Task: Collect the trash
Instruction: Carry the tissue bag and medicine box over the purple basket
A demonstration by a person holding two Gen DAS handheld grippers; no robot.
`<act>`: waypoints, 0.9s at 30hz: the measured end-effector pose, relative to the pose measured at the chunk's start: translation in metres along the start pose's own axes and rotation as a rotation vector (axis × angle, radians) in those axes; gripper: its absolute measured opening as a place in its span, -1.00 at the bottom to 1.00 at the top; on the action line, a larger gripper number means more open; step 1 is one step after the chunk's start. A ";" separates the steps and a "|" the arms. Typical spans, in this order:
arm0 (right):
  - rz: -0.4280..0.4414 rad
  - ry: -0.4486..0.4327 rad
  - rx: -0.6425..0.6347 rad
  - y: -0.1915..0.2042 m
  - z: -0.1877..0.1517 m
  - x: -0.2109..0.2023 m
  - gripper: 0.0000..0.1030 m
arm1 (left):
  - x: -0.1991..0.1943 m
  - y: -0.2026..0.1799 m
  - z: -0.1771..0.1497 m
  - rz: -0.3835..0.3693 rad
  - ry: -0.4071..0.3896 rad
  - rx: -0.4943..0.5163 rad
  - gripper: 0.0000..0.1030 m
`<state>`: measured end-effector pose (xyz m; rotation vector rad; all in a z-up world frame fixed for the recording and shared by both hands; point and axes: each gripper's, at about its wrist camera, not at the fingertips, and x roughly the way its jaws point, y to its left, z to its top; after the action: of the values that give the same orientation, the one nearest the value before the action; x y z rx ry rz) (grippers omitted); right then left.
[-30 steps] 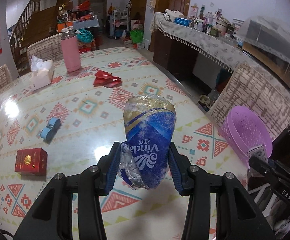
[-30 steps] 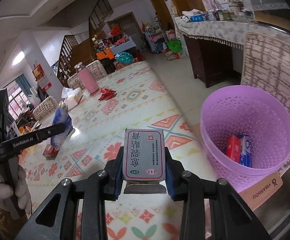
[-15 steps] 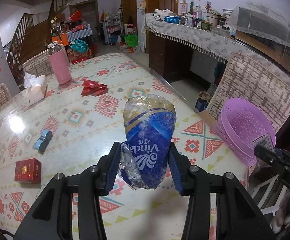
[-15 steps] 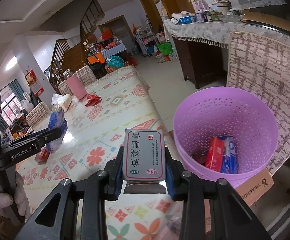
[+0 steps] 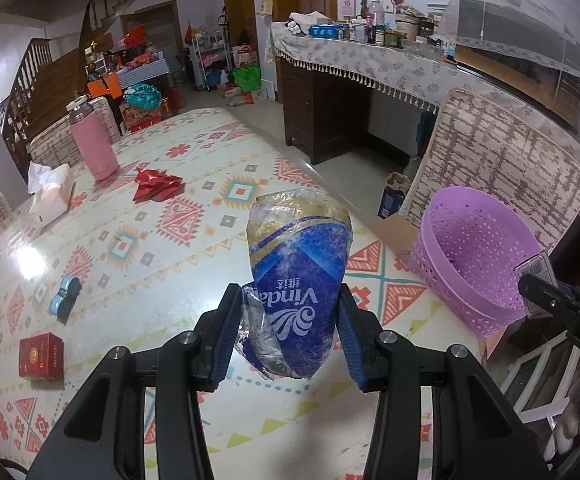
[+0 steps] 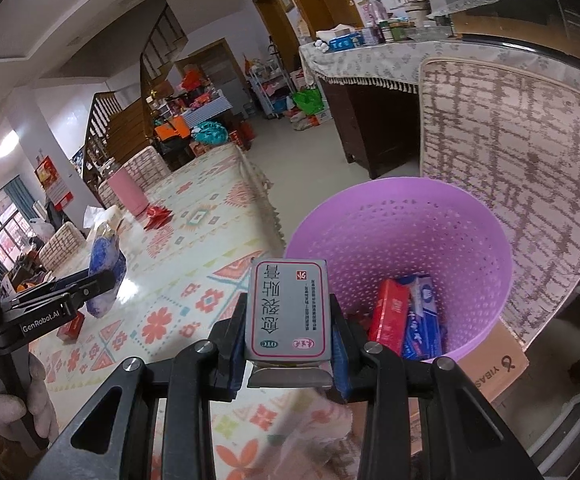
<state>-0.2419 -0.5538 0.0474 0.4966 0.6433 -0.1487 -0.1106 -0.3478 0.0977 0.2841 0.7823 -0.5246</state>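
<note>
My left gripper (image 5: 290,332) is shut on a crumpled blue Vinda tissue wrapper (image 5: 300,280), held above the patterned table (image 5: 177,240). My right gripper (image 6: 287,336) is shut on a flat grey medicine box (image 6: 287,308), held at the near rim of the purple perforated bin (image 6: 406,240). The bin also shows in the left wrist view (image 5: 474,256), off the table's right edge. It holds a red box (image 6: 388,316) and a blue-white pack (image 6: 424,320). The left gripper with its wrapper shows at the left of the right wrist view (image 6: 105,276).
On the table lie a red wrapper (image 5: 155,186), a small red box (image 5: 41,354), a blue roll (image 5: 65,294), a tissue pack (image 5: 49,196) and a pink flask (image 5: 91,142). The bin stands on a cardboard box (image 6: 498,368) by a woven chair (image 5: 502,172).
Both grippers have moved toward the purple bin with their loads. The medicine box now sits at the bin's rim. The bin looks larger in both views.
</note>
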 end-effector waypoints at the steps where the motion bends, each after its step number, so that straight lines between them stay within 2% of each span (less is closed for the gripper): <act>1: -0.002 -0.001 0.004 -0.003 0.000 -0.001 -0.27 | 0.000 -0.002 0.001 -0.002 0.000 0.005 -0.13; 14: -0.016 -0.005 0.055 -0.037 0.007 -0.003 -0.27 | 0.011 -0.040 0.014 -0.022 0.000 0.064 -0.13; 21: -0.040 -0.023 0.070 -0.055 0.016 -0.010 -0.27 | 0.024 -0.060 0.022 -0.057 0.021 0.084 -0.13; 27: -0.063 -0.033 0.083 -0.069 0.024 -0.012 -0.27 | 0.032 -0.079 0.041 -0.105 0.026 0.103 -0.13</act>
<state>-0.2585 -0.6261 0.0435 0.5532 0.6223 -0.2439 -0.1106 -0.4426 0.0979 0.3466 0.7994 -0.6619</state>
